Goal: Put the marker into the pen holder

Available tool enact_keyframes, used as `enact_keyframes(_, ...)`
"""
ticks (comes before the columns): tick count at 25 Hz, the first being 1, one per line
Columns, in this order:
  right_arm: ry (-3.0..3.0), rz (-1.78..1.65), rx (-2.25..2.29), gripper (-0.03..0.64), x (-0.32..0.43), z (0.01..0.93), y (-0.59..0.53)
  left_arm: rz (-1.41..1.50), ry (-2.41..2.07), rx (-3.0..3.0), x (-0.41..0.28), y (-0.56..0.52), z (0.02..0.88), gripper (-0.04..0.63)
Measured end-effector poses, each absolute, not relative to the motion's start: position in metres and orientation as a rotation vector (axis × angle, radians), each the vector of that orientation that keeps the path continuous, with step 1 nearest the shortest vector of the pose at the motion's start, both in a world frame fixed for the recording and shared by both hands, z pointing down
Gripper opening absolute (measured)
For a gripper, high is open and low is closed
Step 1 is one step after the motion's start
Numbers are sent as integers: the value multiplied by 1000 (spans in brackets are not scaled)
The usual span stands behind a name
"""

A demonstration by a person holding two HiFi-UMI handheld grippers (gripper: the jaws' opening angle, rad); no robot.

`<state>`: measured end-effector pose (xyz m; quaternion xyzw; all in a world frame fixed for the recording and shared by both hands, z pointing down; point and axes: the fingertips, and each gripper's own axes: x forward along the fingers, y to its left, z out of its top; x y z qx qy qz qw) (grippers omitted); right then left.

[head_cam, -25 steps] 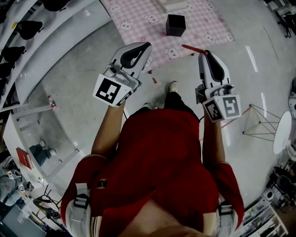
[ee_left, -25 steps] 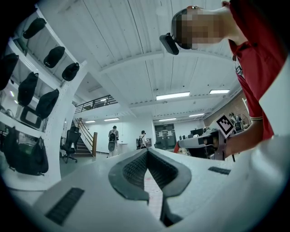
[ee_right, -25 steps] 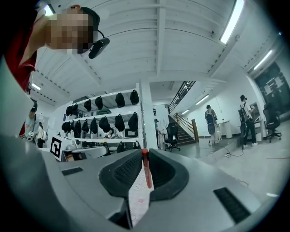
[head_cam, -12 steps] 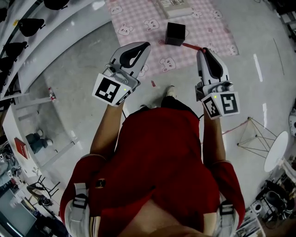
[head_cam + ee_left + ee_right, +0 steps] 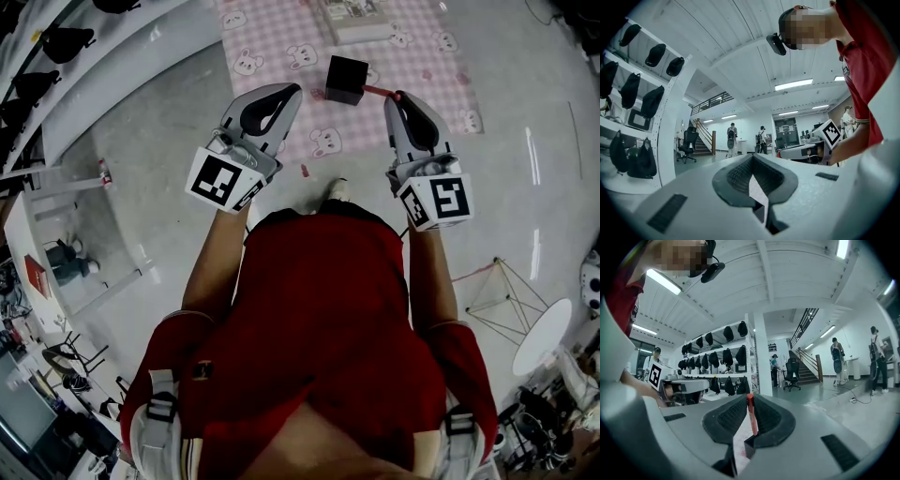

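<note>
While both forearms stretch forward side by side above the floor, the right gripper [image 5: 398, 97] pinches a red marker [image 5: 378, 92] between its pads. The marker's free end points left, just beside the black pen holder [image 5: 345, 79], which stands on the pink checked mat [image 5: 272, 37] towards its near edge. The left gripper [image 5: 294, 90] is closed on nothing.
</note>
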<state>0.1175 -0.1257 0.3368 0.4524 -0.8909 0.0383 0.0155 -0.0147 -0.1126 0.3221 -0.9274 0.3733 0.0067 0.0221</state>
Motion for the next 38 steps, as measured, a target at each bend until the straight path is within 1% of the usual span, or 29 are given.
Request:
enact_keyframes(11, -2787, 137, 1242, 44, 121, 365, -159, -15, 1284, -2849, 5, -135, 334, 6)
enact_keyframes(18, -2759, 147, 1189, 44, 114, 387, -172, -37, 1317, -2856, 3, -146, 343, 6)
enact_keyframes(38, -2618, 225, 1289, 44, 89, 442, -181, -46, 1211, -2947, -18, -159, 356, 6)
